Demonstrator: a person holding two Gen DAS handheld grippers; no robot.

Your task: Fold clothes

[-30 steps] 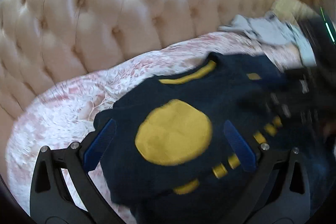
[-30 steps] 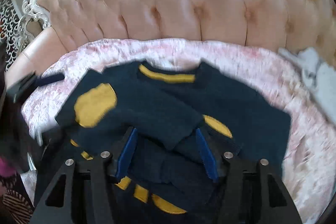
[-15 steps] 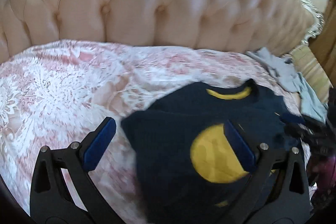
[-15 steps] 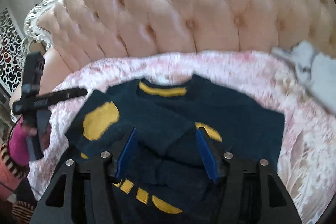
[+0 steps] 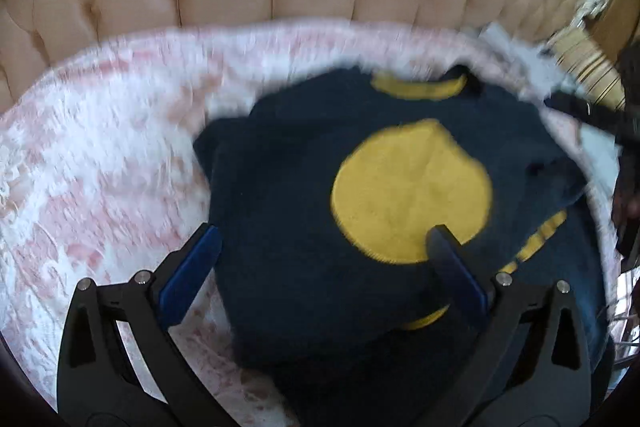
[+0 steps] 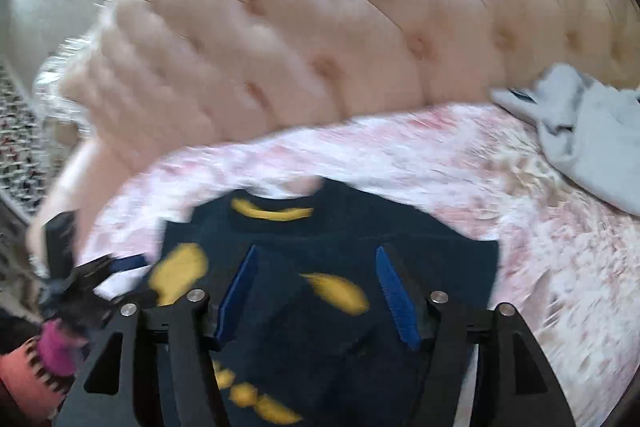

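A navy sweater [image 5: 288, 187] with a yellow collar and yellow elbow patches lies on the pink-and-white cover [image 5: 100, 155], its sleeves folded in over the body. My left gripper [image 5: 323, 231] hovers wide open over the sweater's left half, one pad past the cloth's edge and the other over a yellow patch [image 5: 408, 187]. In the right wrist view my right gripper [image 6: 316, 251] hangs over the middle of the sweater [image 6: 328, 227]. Its jaws are opening, the folded cloth lies below and between them, and the pads do not press it. The left gripper's pad [image 6: 128, 262] shows blurred at far left.
A tufted cream backrest [image 6: 360, 27] rises right behind the cover [image 6: 520, 267]. A crumpled grey garment [image 6: 592, 139] lies at the back right. A padded armrest [image 6: 76, 179] bounds the left side. A person's pink-and-orange sleeve [image 6: 52, 351] shows at lower left.
The left gripper sank closer to the sweater and rolled, now straddling its left edge. The right gripper shifted sideways and its jaws spread a little wider over the folded sleeves.
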